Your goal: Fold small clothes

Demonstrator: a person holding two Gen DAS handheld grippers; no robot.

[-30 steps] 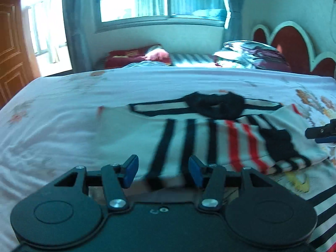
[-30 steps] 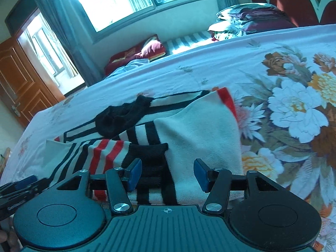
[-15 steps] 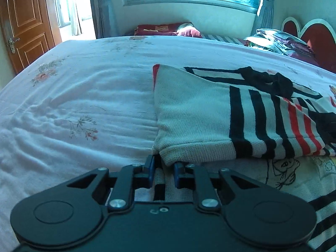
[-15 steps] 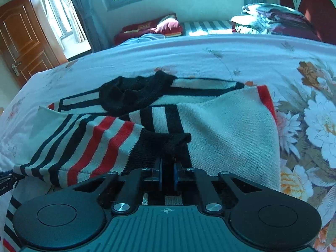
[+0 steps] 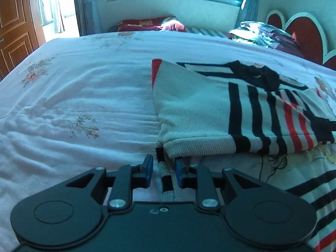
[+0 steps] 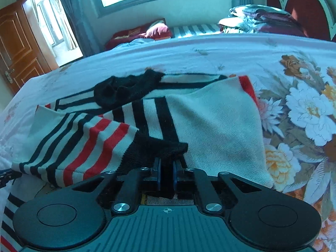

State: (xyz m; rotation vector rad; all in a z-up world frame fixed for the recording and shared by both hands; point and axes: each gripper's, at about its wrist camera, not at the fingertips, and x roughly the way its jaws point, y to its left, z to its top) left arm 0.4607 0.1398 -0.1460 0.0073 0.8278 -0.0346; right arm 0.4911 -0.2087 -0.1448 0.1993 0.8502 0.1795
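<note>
We find the left gripper [image 5: 162, 173] angled downward, its blue pads [image 5: 148, 170] standing a narrow gap apart; the jaws have just been opening slightly. A strip of the striped sweater [image 5: 210, 113] hem lies between them, nearer the right-hand pad, and we cannot confirm that the left-hand pad touches it. We find the right gripper [image 6: 166, 173] likewise angled downward, its pads [image 6: 157, 171] drawn close together and clamped on the sweater's black knit edge, which runs between them toward the body.
</note>
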